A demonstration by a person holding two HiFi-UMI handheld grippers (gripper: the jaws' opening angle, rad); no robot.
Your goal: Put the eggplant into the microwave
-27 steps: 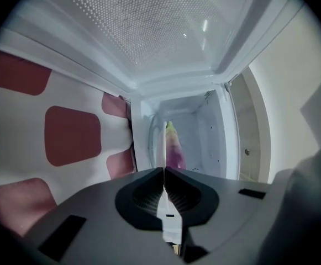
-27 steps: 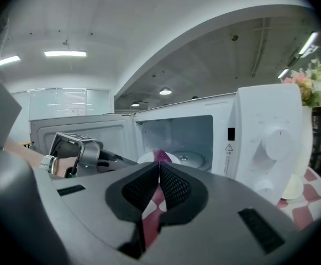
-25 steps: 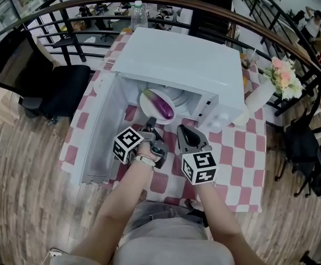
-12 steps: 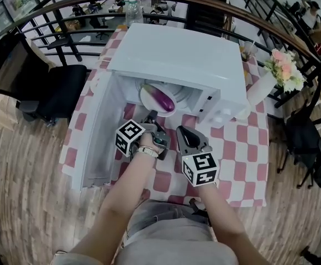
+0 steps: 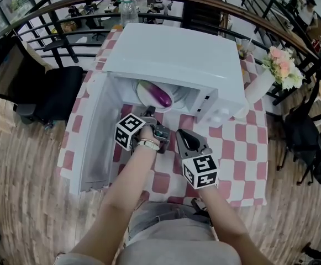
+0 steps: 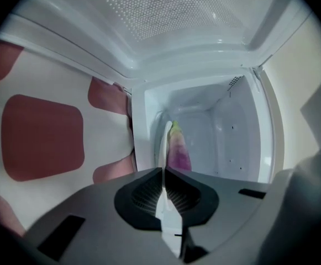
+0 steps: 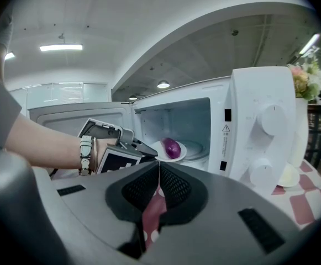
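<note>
The purple eggplant [image 5: 161, 96] lies on a white plate [image 5: 145, 94] just inside the open white microwave [image 5: 177, 54]. My left gripper [image 5: 149, 113] reaches into the opening and is shut on the plate's near rim. In the left gripper view the plate [image 6: 166, 134] runs edge-on out of the closed jaws, with the eggplant [image 6: 178, 150] beyond. My right gripper [image 5: 181, 133] hovers over the checkered cloth in front of the microwave, shut and holding nothing. The right gripper view shows the eggplant [image 7: 172, 147] on its plate and my left gripper [image 7: 149, 150] at the rim.
The microwave door [image 5: 96, 137] hangs open to the left, beside my left arm. A white vase [image 5: 259, 95] with flowers [image 5: 282, 70] stands right of the microwave, a water bottle [image 5: 128, 10] behind it. A black chair [image 5: 38, 87] stands left of the checkered table [image 5: 237, 148].
My left gripper has moved forward toward the microwave, carrying the plate with the eggplant further into the cavity. The right gripper has stayed where it was.
</note>
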